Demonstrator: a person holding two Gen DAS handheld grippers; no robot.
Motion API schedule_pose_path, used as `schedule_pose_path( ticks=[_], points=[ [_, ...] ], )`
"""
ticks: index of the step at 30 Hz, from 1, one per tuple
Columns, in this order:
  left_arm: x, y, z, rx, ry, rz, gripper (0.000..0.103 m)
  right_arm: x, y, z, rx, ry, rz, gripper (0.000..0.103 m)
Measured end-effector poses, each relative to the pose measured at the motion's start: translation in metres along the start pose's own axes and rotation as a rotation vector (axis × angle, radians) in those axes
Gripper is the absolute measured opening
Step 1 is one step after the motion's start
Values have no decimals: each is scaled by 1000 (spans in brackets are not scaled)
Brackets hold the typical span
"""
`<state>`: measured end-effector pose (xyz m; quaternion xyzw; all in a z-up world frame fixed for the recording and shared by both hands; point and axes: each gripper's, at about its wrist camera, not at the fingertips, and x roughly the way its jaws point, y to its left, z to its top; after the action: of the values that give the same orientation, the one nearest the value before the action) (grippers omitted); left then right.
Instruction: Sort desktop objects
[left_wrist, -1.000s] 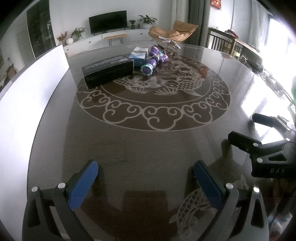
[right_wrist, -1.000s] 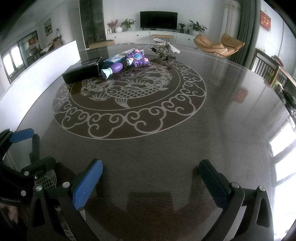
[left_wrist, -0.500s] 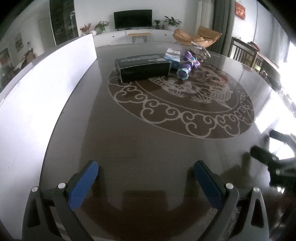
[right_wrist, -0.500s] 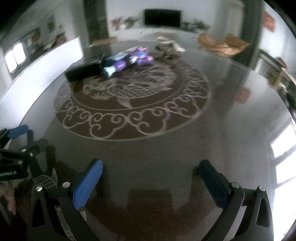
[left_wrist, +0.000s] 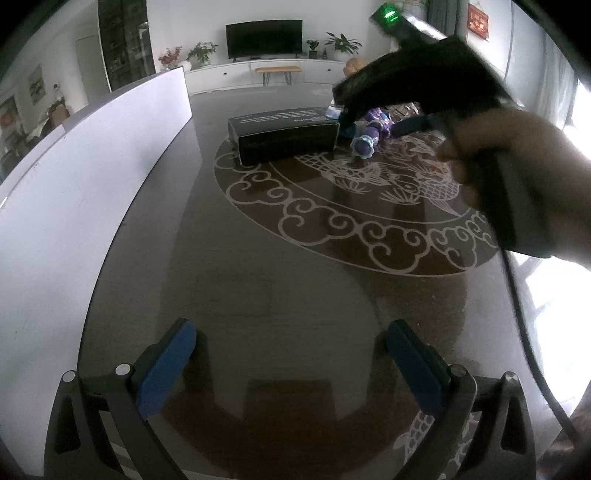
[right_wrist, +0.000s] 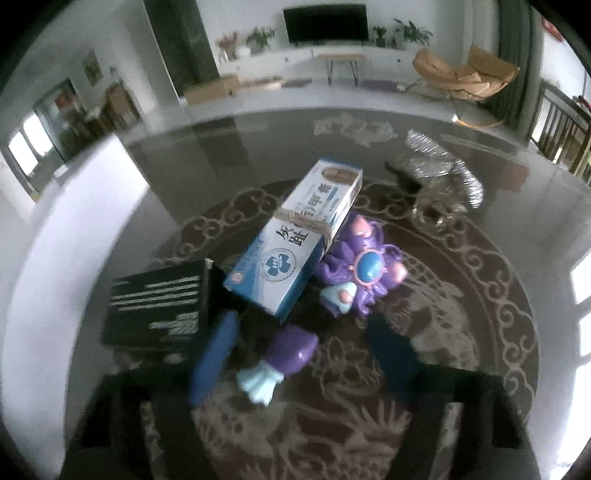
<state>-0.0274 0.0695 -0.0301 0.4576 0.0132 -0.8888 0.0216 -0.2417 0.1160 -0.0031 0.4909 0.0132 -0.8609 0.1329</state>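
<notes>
A black box (left_wrist: 284, 134) lies on the dark round table (left_wrist: 258, 266), with a white-and-blue carton (right_wrist: 295, 240) and a purple toy wand (right_wrist: 351, 277) beside it. My left gripper (left_wrist: 291, 365) is open and empty, low over the near table edge. My right gripper (right_wrist: 303, 354) is open, its jaws straddling the wand's handle (right_wrist: 284, 360) without closing on it. In the left wrist view the right gripper's body (left_wrist: 424, 81) and the hand holding it hover over the objects.
A white board (left_wrist: 85, 177) stands along the table's left side. A silver ornament (right_wrist: 439, 177) sits behind the toy. An orange lounge chair (right_wrist: 465, 77) and a TV stand are beyond the table.
My right gripper has moved far forward across the table, from the near edge to the wand's handle. My left gripper has turned slightly left and stayed near the edge.
</notes>
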Motion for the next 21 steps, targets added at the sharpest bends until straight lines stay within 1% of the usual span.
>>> schedule_pose_path(
  ticks=[1,2,3,4,6,10,13,16,21],
  points=[
    [0,0,0,0,0,0,103,4,2,0,-2,5,-16,60],
    [0,0,0,0,0,0,103,7,2,-1,4,16,-14,53],
    [0,0,0,0,0,0,103,5,2,-3,2,-2,-20,42],
    [0,0,1,0,1,0,103,4,2,-5,4,-7,-13,37],
    [0,0,0,-1,1,1,103,-1,1,-12,-4,-20,-14,32],
    [0,0,0,0,1,0,103,-12,-9,-31,-40,-42,-33,31],
    [0,0,0,0,1,0,103,-22,-16,-47,-82,-50,-55,27],
    [0,0,0,0,1,1,103,-39,-27,-71,-116,-55,-75,27],
    [-1,0,0,-1,1,1,103,-75,-53,-124,-111,-79,-95,27]
  ],
)
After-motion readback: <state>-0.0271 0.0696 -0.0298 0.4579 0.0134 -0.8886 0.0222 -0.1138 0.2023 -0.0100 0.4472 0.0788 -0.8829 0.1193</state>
